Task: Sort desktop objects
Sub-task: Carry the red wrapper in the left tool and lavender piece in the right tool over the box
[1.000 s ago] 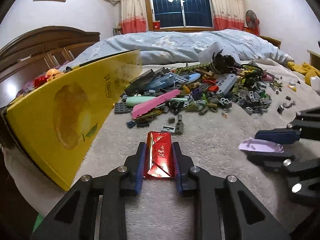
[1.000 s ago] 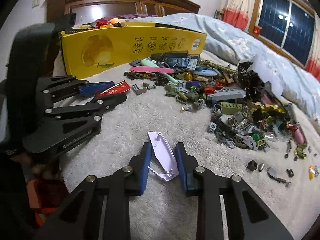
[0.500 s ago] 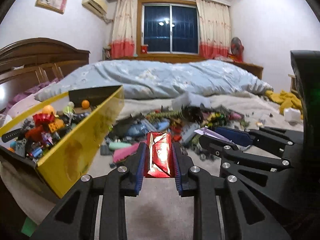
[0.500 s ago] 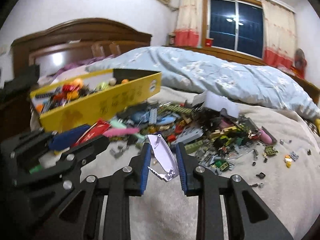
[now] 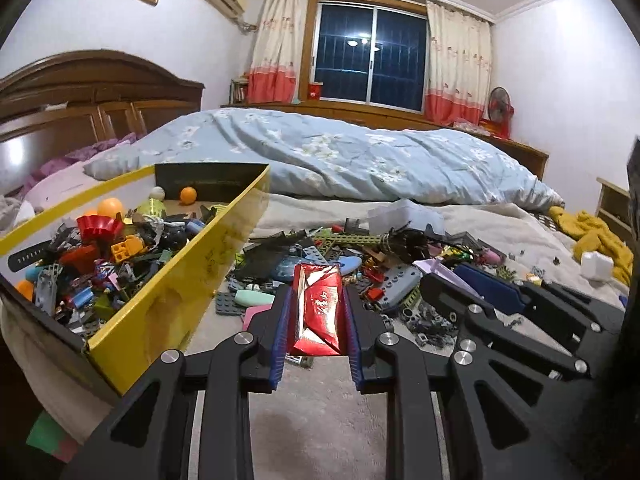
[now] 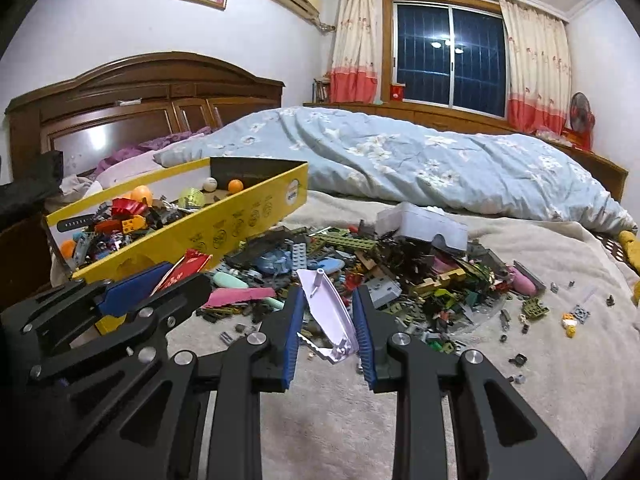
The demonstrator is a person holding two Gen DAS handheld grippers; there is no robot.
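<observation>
Toys (image 6: 360,272) lying in a far heap, we are squeezing a red wrapper (image 5: 320,308) in our left gripper (image 5: 318,320), pinching a purple plastic piece (image 6: 330,312) in our right gripper (image 6: 330,320), yellow box (image 5: 180,300) sitting on the left.

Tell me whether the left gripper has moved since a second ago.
Yes. The left gripper, shut on the red wrapper, has risen: the yellow box wall that towered beside it now shows its contents from above.

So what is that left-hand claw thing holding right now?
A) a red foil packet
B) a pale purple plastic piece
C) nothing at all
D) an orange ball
A: the left gripper has its blue pads closed on a red foil packet, while the pale purple plastic piece sits in the right gripper.
</observation>
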